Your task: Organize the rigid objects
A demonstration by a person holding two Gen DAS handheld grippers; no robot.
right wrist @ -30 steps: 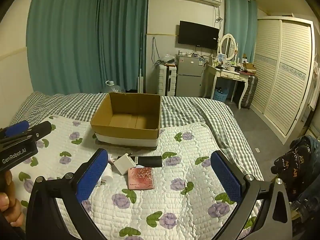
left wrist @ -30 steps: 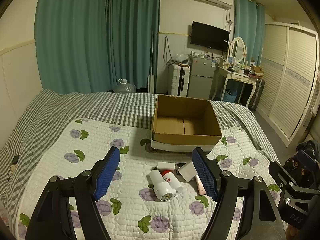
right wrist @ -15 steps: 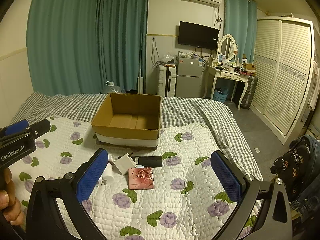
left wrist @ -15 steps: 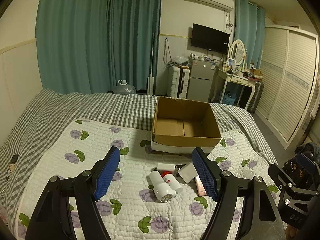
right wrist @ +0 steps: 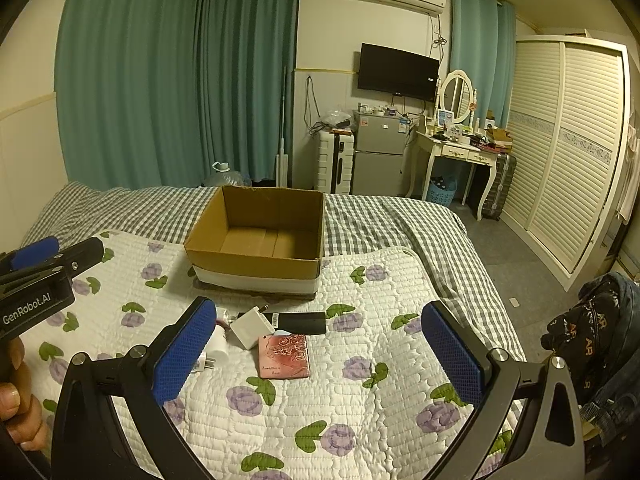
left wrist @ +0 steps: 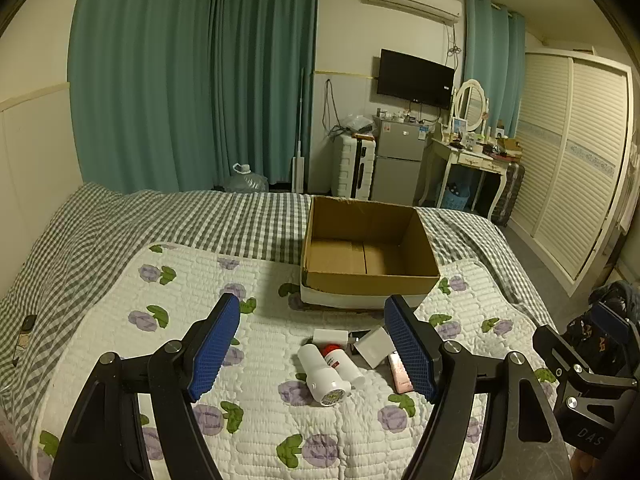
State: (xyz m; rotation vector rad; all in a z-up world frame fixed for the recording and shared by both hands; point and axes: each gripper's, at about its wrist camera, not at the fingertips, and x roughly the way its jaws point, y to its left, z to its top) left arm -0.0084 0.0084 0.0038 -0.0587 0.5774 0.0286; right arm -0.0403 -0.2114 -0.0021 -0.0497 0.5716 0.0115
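None packed: my cardboard box (right wrist: 256, 236) at 12 o'clock on the bed (right wrist: 360, 360) holds nothing
Left to do: every item sits loose on the quilt, just short of the box
Items: white bottle (left wrist: 322, 376), red-capped bottle (left wrist: 342, 364), white charger (right wrist: 249, 327), black bar (right wrist: 300, 322), pink booklet (right wrist: 284, 356)
Left gripper (left wrist: 314, 346): jaws apart, hovering, bottles at 12 o'clock
Right gripper (right wrist: 318, 354): jaws wide apart, holding nothing, booklet at 12 o'clock

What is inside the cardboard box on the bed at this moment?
The cardboard box shows only its bare brown floor and inner walls; no item is visible inside. Its near wall hides the strip of floor just behind it.
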